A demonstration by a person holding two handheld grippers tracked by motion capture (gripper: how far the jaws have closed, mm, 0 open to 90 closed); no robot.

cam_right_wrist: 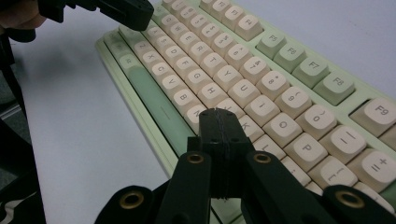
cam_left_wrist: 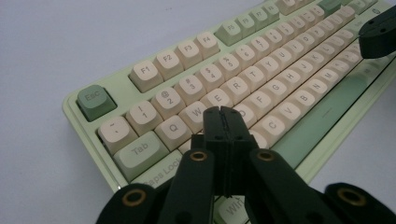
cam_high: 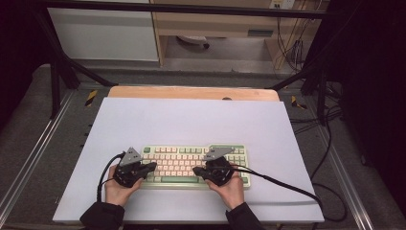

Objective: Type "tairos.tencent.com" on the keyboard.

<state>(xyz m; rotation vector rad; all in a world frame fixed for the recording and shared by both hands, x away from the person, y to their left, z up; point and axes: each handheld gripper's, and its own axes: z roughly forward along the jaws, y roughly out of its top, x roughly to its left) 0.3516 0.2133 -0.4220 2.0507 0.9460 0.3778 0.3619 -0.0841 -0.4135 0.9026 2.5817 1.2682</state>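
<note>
1. The jaws of the left gripper [cam_left_wrist: 223,112] are seen pressed together, clenched on nothing, in the lower middle of the left gripper view; their tips are placed over the cream keys just below the W and E keys, and whether a key is touched cannot be told.
2. The jaws of the right gripper [cam_right_wrist: 219,114] are likewise seen closed flat against each other with nothing between them, in the lower middle of the right gripper view, over the keys near the J and K.
3. In the high view, the left gripper [cam_high: 152,166] is held in the left hand [cam_high: 118,189] at the lower left of centre, and the right gripper [cam_high: 197,170] in the right hand [cam_high: 231,188] at the lower right of centre; both are pointed inward over the keys.
4. The keyboard [cam_high: 179,152], pale green with cream keys and green function keys, is found lying flat in the lower middle of the high view, near the front edge of the table [cam_high: 191,120].
5. A green Esc key [cam_left_wrist: 95,101] is shown at the middle left of the left gripper view, and a long green space bar [cam_right_wrist: 154,100] at the centre left of the right gripper view.
6. The table is covered by a pale sheet, with a wooden strip [cam_high: 191,92] exposed along its far edge.
</note>
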